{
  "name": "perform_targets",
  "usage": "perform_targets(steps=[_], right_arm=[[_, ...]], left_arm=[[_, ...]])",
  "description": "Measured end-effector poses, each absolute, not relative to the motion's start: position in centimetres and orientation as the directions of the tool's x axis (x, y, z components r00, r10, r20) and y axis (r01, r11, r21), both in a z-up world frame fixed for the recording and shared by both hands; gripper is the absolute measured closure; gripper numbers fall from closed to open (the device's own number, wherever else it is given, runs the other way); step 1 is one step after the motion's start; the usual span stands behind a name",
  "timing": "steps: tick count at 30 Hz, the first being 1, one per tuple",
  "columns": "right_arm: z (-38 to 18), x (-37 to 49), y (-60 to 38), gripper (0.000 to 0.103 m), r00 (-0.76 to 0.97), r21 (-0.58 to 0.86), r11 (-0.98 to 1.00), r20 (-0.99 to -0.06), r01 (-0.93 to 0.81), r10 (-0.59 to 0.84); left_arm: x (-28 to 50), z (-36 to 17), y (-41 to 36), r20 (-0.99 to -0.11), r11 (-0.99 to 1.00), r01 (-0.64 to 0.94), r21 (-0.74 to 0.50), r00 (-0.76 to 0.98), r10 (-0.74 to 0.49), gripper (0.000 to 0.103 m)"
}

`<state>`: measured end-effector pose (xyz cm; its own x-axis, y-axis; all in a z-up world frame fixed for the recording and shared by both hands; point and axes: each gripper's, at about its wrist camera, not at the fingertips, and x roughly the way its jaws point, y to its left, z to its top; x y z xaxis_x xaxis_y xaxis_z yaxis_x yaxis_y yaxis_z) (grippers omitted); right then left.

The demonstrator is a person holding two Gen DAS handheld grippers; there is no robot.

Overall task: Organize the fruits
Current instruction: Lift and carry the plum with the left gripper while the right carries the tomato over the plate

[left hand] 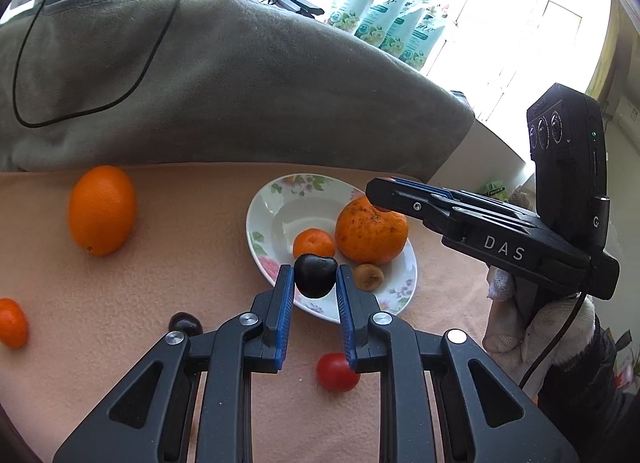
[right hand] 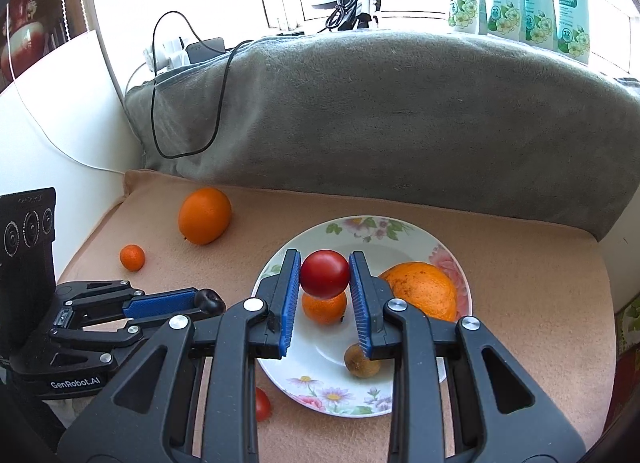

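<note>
Black linkage arms with blue ribbed pads fill the foreground of both wrist views. Between the pads of the left gripper [left hand: 315, 277] sits a dark, almost black cherry [left hand: 315, 275], clamped on both sides and held above the near rim of a white ceramic plate with a floral border [left hand: 264, 203]. The right gripper [right hand: 325, 274] is closed on a round red tomato [right hand: 324, 273], which hangs over the middle of the plate.

On the plate lie a large, speckled orange mandarin [left hand: 371, 231], a small smooth tangerine [left hand: 314, 243] just beside it, and a small brown wrinkled fruit [left hand: 368, 277] near the front rim.

Other fruit rests loose on the peach-coloured fleece cloth [left hand: 160, 283] that covers the surface: a big oval orange [left hand: 102, 210] well to the left of the plate, another small tangerine [left hand: 12, 323] at the far left edge, a second dark cherry [left hand: 185, 324] near the left gripper's arm, and a second red tomato [left hand: 336, 373] partly hidden behind the left gripper's right finger.

A white-gloved hand [left hand: 536, 319] holds the right gripper's handle. Behind the cloth rises a grey plush blanket [left hand: 240, 83] with a black cable [left hand: 24, 63] looped across it.
</note>
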<state>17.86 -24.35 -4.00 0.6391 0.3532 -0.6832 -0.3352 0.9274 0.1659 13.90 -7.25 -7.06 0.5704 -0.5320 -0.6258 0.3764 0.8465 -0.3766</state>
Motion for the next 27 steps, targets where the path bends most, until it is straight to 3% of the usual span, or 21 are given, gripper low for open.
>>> perform_targets(steps=[27], right_arm=[[-5.7,21.5,-26.1,0.077,0.607,0.240,0.929,-0.705,-0.280,0.365]], left_arm=[[14.5,-7.4,-10.9,-0.650,0.838,0.432,-0.334,0.538,-0.536,0.083]])
